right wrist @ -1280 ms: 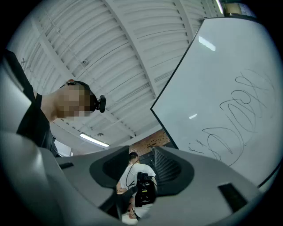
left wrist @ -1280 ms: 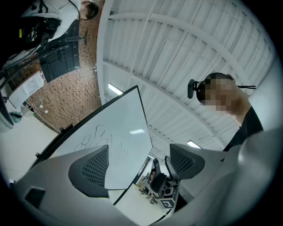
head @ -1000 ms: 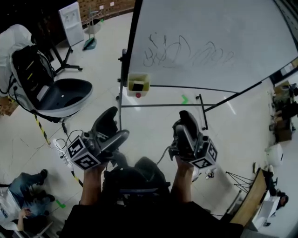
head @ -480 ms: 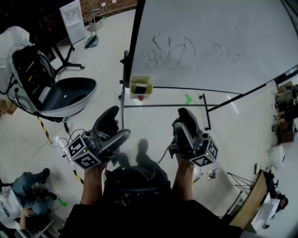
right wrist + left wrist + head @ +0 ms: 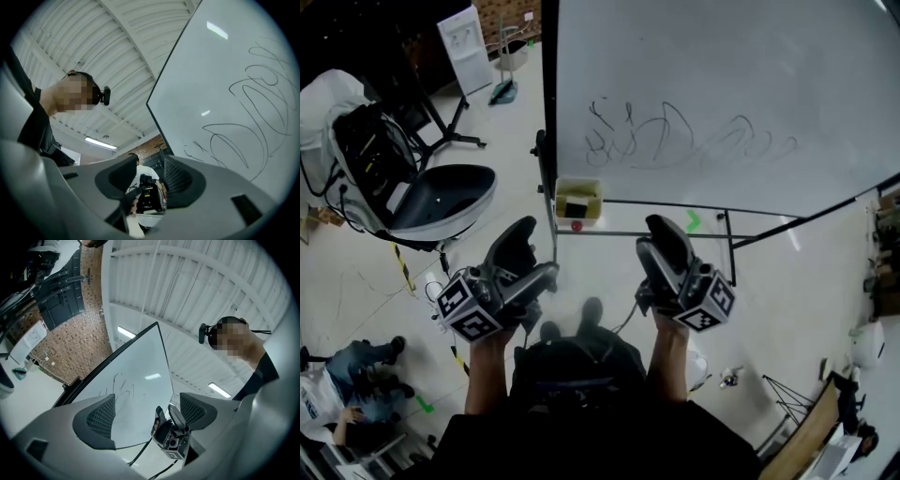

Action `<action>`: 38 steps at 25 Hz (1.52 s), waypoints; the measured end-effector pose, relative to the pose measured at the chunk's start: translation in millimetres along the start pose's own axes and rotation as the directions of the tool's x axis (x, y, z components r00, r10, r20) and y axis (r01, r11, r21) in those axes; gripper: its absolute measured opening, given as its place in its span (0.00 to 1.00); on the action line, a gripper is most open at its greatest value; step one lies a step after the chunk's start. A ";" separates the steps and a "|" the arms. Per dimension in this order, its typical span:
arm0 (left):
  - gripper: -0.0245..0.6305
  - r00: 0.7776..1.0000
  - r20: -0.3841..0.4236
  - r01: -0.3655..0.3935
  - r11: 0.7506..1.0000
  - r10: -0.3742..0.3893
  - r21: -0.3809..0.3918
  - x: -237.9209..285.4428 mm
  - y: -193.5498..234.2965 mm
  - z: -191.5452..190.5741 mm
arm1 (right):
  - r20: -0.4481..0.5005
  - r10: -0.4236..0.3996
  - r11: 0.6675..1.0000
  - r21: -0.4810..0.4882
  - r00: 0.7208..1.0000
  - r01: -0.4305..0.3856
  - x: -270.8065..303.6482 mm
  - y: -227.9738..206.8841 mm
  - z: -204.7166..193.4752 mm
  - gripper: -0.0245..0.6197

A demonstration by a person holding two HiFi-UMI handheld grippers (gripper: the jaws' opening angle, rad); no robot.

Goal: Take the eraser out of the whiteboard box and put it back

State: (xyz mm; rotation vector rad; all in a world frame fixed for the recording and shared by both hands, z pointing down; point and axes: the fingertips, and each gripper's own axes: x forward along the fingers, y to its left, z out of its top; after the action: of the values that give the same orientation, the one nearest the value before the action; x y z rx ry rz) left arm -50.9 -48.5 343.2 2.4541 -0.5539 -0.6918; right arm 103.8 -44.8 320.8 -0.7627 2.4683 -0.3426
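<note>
a pale floor [image 5: 356, 281] is spreading under a scribbled whiteboard [image 5: 722, 84]. near left, the left gripper [image 5: 525, 261] is hovering with its jaws apart and nothing between them. just beyond it, at the board's lower left corner, the yellow box [image 5: 579, 184] is holding the dark eraser [image 5: 575, 206]. the right gripper [image 5: 664, 246] is gaping likewise, gripping nothing. the approach seems to be in hand; next, one gripper is needing to reach into the box and close on the eraser.
</note>
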 end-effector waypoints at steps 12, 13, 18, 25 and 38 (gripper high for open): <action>0.69 0.994 0.007 -0.111 0.992 0.111 0.053 49.6 24.6 -17.5 | -0.155 0.064 0.998 0.028 0.986 -0.060 3.4 -69.3 -17.4 0.33; 0.69 0.993 0.008 -0.120 0.991 0.120 0.053 49.8 26.8 -18.4 | -0.176 0.063 0.998 0.019 0.982 -0.061 5.1 -73.2 -21.8 0.33; 0.69 0.991 0.007 -0.135 0.989 0.135 0.053 50.9 35.6 -15.5 | -0.285 0.041 0.998 -0.027 0.958 -0.051 13.9 -88.0 -48.7 0.33; 0.69 0.994 -0.006 -0.110 0.994 0.110 0.026 44.3 56.7 -0.1 | -0.388 -0.035 0.997 -0.081 0.921 0.004 32.7 -106.4 -83.1 0.40; 0.69 0.997 -0.020 -0.074 0.996 0.073 -0.040 23.7 86.5 14.2 | -0.679 -0.263 0.946 -0.320 0.685 0.046 39.1 -147.7 -196.9 0.42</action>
State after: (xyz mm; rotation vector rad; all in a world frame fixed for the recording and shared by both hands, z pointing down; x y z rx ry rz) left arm -60.9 -133.1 374.7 2.3871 -0.6142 -0.6443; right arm 33.4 -170.8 523.9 -1.1321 3.2550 -0.4186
